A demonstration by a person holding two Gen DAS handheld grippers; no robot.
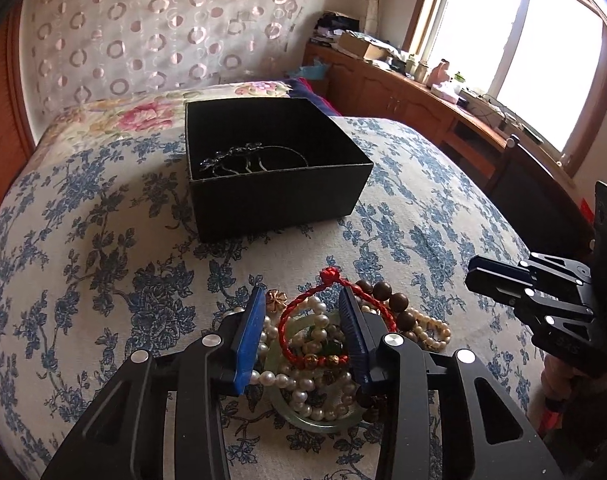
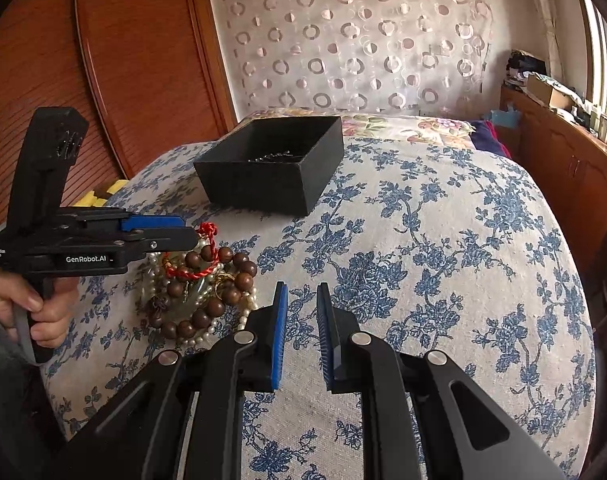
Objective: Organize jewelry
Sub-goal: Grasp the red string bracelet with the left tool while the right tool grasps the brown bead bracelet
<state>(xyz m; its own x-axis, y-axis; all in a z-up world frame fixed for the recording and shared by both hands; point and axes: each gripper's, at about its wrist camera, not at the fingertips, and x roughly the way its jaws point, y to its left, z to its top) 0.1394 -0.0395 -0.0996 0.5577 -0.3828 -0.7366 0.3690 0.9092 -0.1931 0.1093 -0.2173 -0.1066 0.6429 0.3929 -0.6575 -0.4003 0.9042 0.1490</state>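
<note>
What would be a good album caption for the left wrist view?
Open left gripper straddling a jewelry pile on a floral bedspread, with a black box behind it and the right gripper alongside.

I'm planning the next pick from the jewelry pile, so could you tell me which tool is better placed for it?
Left. The left tool is open astride the pile, around the red cord bracelet. The right tool is open over bare bedspread beside it.
</note>
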